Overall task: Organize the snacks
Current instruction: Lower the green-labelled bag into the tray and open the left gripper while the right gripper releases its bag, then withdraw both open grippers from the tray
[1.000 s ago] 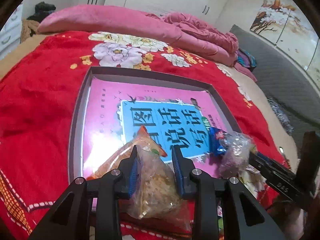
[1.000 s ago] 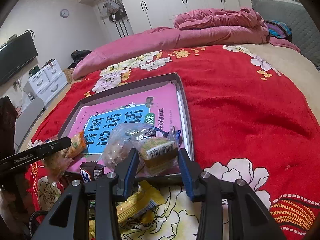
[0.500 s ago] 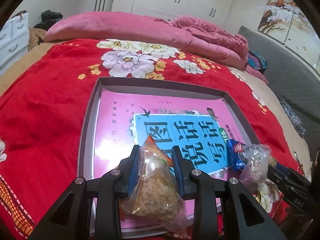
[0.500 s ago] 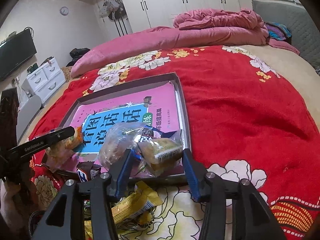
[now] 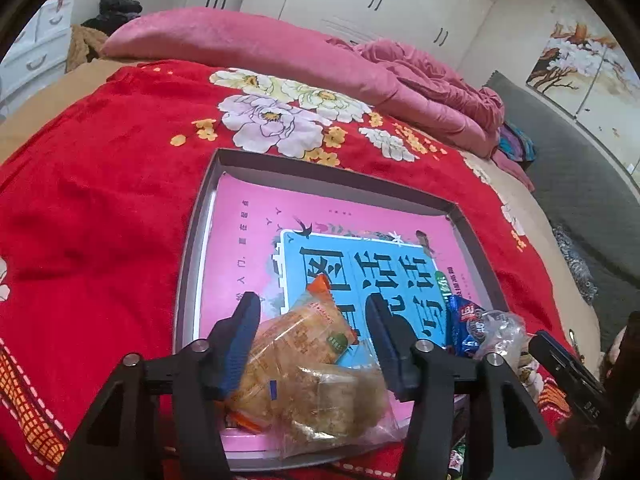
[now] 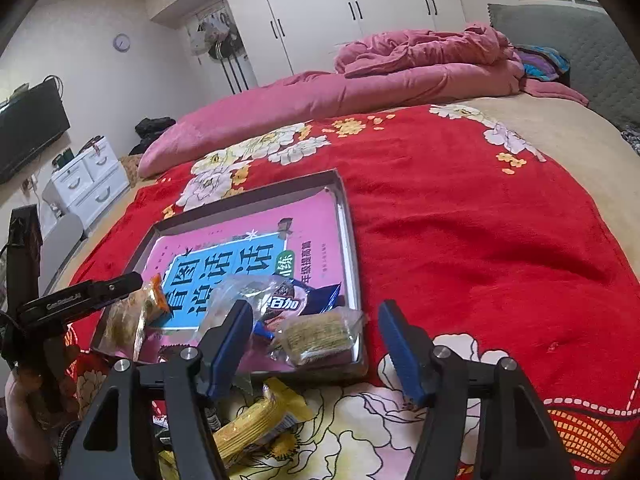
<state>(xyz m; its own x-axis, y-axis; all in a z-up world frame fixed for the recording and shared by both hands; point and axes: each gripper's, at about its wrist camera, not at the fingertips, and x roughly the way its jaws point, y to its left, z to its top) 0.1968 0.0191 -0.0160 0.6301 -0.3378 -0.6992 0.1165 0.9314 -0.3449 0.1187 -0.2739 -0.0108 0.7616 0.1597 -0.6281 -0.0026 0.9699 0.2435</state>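
Presently both grippers stand apart, jaws having just been opening. Left gripper [image 5: 312, 322]: orange snack pack [image 5: 304, 344] lies between its pads in the tray's [image 5: 188, 264] near edge, seemingly released (contact unclear). Right gripper [image 6: 316, 326]: cracker pack [image 6: 320, 334] rests in the tray corner, beside a blue packet [image 6: 296, 300].

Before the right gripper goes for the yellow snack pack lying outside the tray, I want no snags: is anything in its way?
Nothing visible blocks it: the yellow snack pack lies bare on the blanket, beneath the open right gripper, outside the tray.
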